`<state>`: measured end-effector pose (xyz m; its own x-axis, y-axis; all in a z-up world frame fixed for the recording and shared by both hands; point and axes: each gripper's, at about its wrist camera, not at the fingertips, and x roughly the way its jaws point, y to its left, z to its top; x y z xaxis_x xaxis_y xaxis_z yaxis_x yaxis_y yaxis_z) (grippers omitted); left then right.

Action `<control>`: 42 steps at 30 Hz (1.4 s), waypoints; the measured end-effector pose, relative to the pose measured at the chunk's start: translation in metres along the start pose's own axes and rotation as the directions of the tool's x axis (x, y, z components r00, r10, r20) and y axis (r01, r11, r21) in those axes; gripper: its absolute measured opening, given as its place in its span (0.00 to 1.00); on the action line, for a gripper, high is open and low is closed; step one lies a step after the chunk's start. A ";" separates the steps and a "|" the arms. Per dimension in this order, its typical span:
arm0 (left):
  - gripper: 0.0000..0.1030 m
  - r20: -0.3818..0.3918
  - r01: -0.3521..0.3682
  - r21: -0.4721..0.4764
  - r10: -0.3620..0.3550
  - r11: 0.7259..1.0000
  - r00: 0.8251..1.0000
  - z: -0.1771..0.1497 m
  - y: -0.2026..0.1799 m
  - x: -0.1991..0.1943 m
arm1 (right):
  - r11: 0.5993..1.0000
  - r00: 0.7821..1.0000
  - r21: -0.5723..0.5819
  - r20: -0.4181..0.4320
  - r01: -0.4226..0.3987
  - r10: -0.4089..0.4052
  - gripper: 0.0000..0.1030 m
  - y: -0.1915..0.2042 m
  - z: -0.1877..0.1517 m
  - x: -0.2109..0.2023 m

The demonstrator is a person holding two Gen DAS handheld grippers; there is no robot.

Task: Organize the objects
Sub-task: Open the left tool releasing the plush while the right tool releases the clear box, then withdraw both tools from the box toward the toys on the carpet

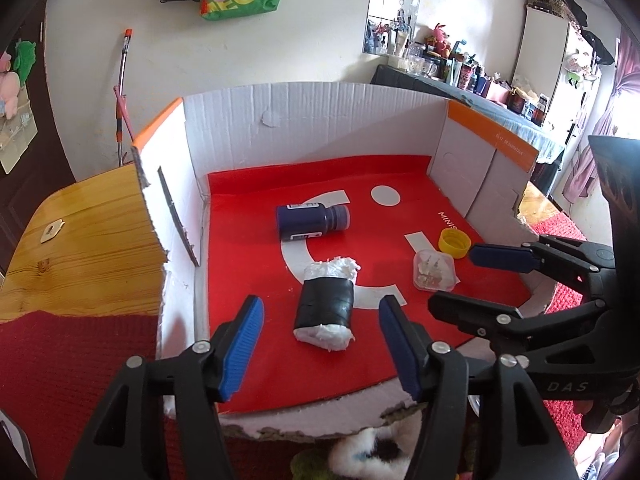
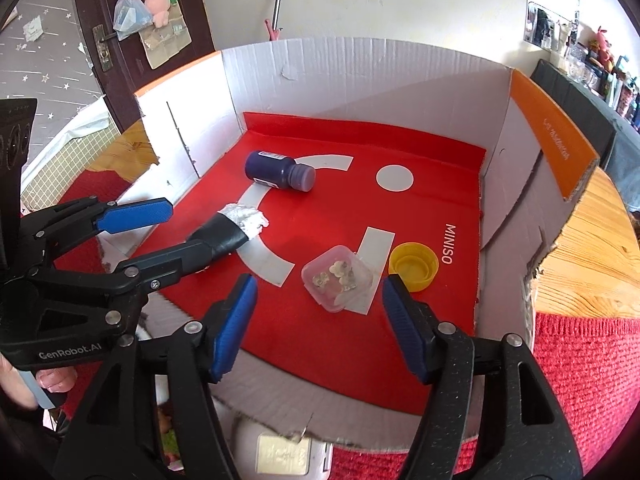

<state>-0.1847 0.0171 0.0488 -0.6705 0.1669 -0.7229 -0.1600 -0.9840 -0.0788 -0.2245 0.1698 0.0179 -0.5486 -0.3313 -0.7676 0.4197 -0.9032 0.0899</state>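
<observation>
Just ahead of the open left gripper (image 1: 320,344) lies the roll (image 1: 325,303).

In a white cardboard box (image 1: 320,120) lined with a red sheet (image 1: 248,280), a black-wrapped white foam roll (image 1: 325,305) lies between the left gripper's (image 1: 320,344) parted blue pads (image 1: 243,346). Beyond lie a dark blue bottle (image 1: 310,222), a clear plastic tub (image 1: 435,270) and a yellow cap (image 1: 455,243).

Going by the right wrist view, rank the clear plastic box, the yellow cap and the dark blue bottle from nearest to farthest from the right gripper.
1. Clear plastic box: just ahead of the right gripper, between its open fingers' line.
2. Yellow cap: beyond the right-hand finger, beside the box.
3. Dark blue bottle: lying on its side, far back left.
</observation>
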 end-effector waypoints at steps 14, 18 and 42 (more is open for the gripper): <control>0.75 0.044 -0.010 -0.007 0.011 1.000 0.999 -0.010 0.003 -0.027 | 0.999 0.998 -0.029 0.064 0.021 -0.019 0.76 0.017 -0.011 -0.033; 0.80 0.058 -0.013 -0.006 0.014 1.000 0.998 -0.013 0.002 -0.033 | 0.999 0.997 -0.028 0.072 0.018 -0.016 0.80 0.020 -0.016 -0.040; 1.00 0.091 -0.031 -0.004 0.031 1.000 0.995 -0.040 -0.009 -0.068 | 1.000 0.990 -0.018 0.138 0.012 -0.010 0.95 0.038 -0.052 -0.087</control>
<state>-0.1092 0.0118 0.0713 -0.7381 0.1414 -0.6597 -0.1365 -0.9889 -0.0593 -0.1236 0.1789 0.0553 -0.6473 -0.3571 -0.6735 0.4261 -0.9020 0.0688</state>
